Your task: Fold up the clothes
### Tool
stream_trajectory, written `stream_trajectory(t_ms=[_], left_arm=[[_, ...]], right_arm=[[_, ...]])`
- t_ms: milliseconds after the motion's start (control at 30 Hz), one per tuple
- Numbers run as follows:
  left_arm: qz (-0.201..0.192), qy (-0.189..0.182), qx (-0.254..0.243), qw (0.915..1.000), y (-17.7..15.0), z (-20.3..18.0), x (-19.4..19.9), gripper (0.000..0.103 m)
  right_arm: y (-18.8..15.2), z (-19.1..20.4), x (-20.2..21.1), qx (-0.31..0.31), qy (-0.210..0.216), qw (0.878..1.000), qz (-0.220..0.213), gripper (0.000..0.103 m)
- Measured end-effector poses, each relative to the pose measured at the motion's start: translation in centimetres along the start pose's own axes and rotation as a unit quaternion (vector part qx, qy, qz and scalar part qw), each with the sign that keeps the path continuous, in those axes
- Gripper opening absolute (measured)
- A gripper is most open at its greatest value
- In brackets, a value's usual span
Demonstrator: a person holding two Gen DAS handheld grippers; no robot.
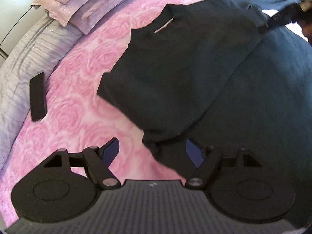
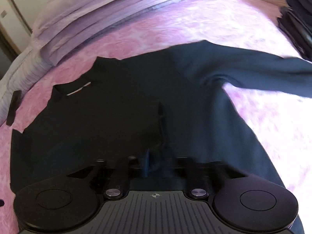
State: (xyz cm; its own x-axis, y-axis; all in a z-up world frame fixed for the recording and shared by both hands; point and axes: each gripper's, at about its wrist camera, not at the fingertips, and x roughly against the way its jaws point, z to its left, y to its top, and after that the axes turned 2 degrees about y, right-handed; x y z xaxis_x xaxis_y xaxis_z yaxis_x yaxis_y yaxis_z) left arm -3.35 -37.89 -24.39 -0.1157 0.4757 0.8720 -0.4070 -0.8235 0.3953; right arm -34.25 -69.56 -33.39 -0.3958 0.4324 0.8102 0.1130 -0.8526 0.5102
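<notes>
A dark long-sleeved shirt (image 1: 185,62) lies on the pink rose-patterned bedspread (image 1: 78,78), its left side folded over the body, collar with a white label at the far end. My left gripper (image 1: 152,152) is open, hovering over the shirt's near left edge, holding nothing. In the right wrist view the shirt (image 2: 117,107) fills the middle, with one sleeve (image 2: 263,74) stretched to the right. My right gripper (image 2: 154,165) is shut on a pinch of the shirt's dark fabric, which rises as a ridge ahead of the fingers. The right gripper also shows in the left wrist view (image 1: 273,21), at the far right.
Lilac pillows (image 1: 78,2) lie at the head of the bed. A black flat remote-like object (image 1: 38,97) rests near the bed's left edge, beside a grey quilt (image 1: 17,68). A stack of dark folded clothes (image 2: 298,19) sits far right.
</notes>
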Motion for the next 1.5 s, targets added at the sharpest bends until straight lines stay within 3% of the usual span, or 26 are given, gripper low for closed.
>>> stream_trajectory(t_ms=[33, 167, 333, 500, 567, 667, 733, 867, 933, 1033, 1133, 1267, 1333, 1400, 1500], left_arm=[[-0.003, -0.005, 0.008, 1.0, 0.2, 0.6, -0.4, 0.072], [-0.011, -0.017, 0.073, 0.9971, 1.0, 4.6, -2.6, 0.072], [-0.011, 0.005, 0.134, 0.9909, 2.5, 9.4, -6.8, 0.065], [0.012, 0.033, 0.126, 0.9914, 3.4, 11.1, -12.5, 0.064], [0.022, 0.034, 0.13, 0.9906, 3.4, 11.8, -13.9, 0.072], [0.018, 0.045, 0.132, 0.9901, 3.3, 12.4, -12.5, 0.063], [0.0, 0.046, 0.136, 0.9896, 3.2, 12.5, -10.4, 0.063], [-0.049, -0.018, 0.157, 0.9863, 3.3, 11.6, -7.6, 0.064], [-0.061, -0.039, 0.154, 0.9854, 3.5, 11.1, -7.5, 0.063], [-0.035, -0.018, 0.113, 0.9929, 4.1, 10.2, -11.2, 0.061], [-0.022, 0.008, 0.104, 0.9943, 3.7, 11.3, -12.2, 0.066], [-0.031, 0.018, 0.103, 0.994, 2.6, 12.3, -10.2, 0.06], [-0.043, 0.006, 0.115, 0.9924, 1.9, 11.7, -7.5, 0.059], [-0.045, -0.033, 0.118, 0.9915, 0.9, 9.9, -5.6, 0.059], [-0.014, -0.06, 0.085, 0.9945, -0.8, 6.6, -5.8, 0.059]], right_arm=[[-0.1, -0.2, 0.3, -0.008, -0.009, 1.0, -0.002, 0.071], [0.0, -0.4, 0.7, -0.009, 0.008, 1.0, -0.013, 0.071], [0.1, 0.3, -0.4, 0.018, 0.021, 1.0, -0.005, 0.071], [-1.0, 1.3, -0.9, 0.058, -0.002, 0.998, 0.002, 0.071], [-1.5, 1.6, -0.7, 0.067, -0.007, 0.998, 0.002, 0.071], [-2.1, 2.3, 0.7, 0.082, -0.016, 0.996, -0.022, 0.071], [-2.3, 3.0, 2.1, 0.091, -0.015, 0.995, -0.047, 0.071], [-2.7, 5.9, 3.2, 0.119, 0.05, 0.989, -0.067, 0.071], [-3.1, 7.1, 2.1, 0.135, 0.089, 0.986, -0.047, 0.071], [-4.0, 8.3, -0.2, 0.159, 0.124, 0.979, -0.002, 0.071], [-5.3, 7.9, -2.0, 0.181, 0.106, 0.977, 0.036, 0.071], [-5.4, 7.2, -0.4, 0.173, 0.102, 0.979, 0.033, 0.071], [-5.3, 7.0, 0.4, 0.162, 0.103, 0.981, 0.021, 0.071], [-5.3, 6.9, 0.8, 0.155, 0.108, 0.982, 0.016, 0.071], [-5.4, 6.9, -0.5, 0.147, 0.095, 0.984, 0.038, 0.071]])
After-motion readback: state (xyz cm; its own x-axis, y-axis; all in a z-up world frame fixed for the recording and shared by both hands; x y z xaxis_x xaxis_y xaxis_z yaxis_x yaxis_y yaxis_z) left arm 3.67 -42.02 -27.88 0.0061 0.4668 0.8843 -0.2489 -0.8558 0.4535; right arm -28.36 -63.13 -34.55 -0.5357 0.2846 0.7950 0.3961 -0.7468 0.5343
